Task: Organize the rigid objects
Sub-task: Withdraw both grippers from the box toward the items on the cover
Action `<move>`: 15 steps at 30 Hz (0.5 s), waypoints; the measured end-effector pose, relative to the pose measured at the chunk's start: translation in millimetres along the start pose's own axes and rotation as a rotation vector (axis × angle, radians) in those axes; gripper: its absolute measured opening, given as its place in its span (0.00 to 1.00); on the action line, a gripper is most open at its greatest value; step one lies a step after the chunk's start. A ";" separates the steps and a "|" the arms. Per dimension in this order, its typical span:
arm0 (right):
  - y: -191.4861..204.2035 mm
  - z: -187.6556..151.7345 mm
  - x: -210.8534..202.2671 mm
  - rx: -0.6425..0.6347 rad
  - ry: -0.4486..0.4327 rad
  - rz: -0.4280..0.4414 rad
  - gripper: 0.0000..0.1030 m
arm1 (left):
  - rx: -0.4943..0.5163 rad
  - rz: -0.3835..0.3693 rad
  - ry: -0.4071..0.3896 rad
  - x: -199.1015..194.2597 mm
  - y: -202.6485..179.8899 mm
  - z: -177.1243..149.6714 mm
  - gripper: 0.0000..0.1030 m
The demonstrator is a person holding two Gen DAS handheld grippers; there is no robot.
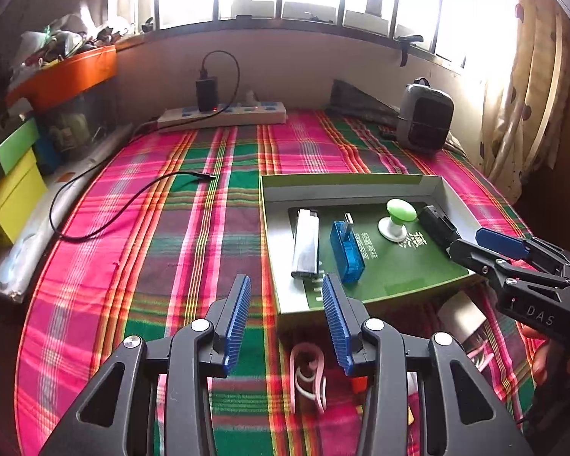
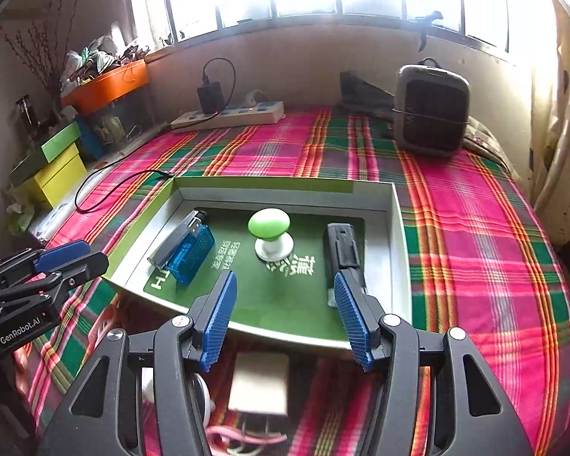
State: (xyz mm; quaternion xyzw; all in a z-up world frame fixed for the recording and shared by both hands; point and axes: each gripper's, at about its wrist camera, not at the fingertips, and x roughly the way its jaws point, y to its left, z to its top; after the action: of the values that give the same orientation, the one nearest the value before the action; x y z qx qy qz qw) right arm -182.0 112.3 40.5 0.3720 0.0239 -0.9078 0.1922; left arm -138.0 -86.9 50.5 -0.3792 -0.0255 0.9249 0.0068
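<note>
A shallow box tray point(image 1: 345, 186) point(image 2: 285, 195) with a green floor lies on the plaid cloth. In it rest a silver lighter point(image 1: 306, 243) point(image 2: 173, 239), a blue see-through USB device point(image 1: 347, 252) point(image 2: 193, 254), a green-capped white knob point(image 1: 397, 216) point(image 2: 269, 226) and a black clip-like object point(image 1: 437, 224) point(image 2: 342, 250). My left gripper point(image 1: 285, 285) point(image 2: 95, 254) hovers open at the tray's near left corner, nothing between its pads. My right gripper point(image 2: 284, 279) point(image 1: 466, 241) hangs open over the tray's near edge, its right finger beside the black object.
Pink-and-white cable loops point(image 1: 307, 376) and a white block point(image 2: 260, 383) lie on the cloth under the grippers. A loose black cable point(image 1: 133, 205), a power strip point(image 1: 224, 116) with charger, a grey heater point(image 2: 431, 110) and coloured boxes point(image 1: 11, 186) ring the table.
</note>
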 end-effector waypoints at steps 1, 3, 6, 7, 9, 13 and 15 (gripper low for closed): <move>-0.9 -1.8 -2.8 0.002 -0.002 -0.001 0.53 | -0.002 -0.001 0.001 -1.4 0.3 -1.9 0.38; -2.6 -5.3 -7.8 0.000 -0.006 -0.006 0.53 | -0.008 -0.009 -0.003 -4.7 1.1 -5.6 0.38; -5.0 -11.9 -14.0 -0.001 -0.006 -0.020 0.53 | -0.027 -0.024 -0.002 -8.4 4.0 -11.8 0.38; -6.4 -14.1 -15.8 0.003 -0.006 -0.020 0.53 | -0.036 -0.032 -0.002 -9.8 5.8 -14.6 0.38; -10.2 -19.1 -19.6 0.015 -0.004 -0.015 0.53 | -0.050 -0.043 0.000 -11.1 8.9 -18.9 0.38; -15.3 -27.7 -23.3 0.036 0.004 -0.019 0.53 | -0.065 -0.051 0.012 -11.4 13.0 -27.8 0.38; -16.5 -32.0 -24.1 0.044 0.010 -0.013 0.53 | -0.082 -0.055 0.014 -12.5 16.8 -33.1 0.39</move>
State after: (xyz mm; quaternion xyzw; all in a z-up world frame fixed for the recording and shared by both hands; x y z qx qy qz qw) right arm -151.1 141.5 32.3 0.3805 0.0073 -0.9075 0.1777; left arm -105.7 -102.7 34.8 -0.3848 -0.0739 0.9199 0.0166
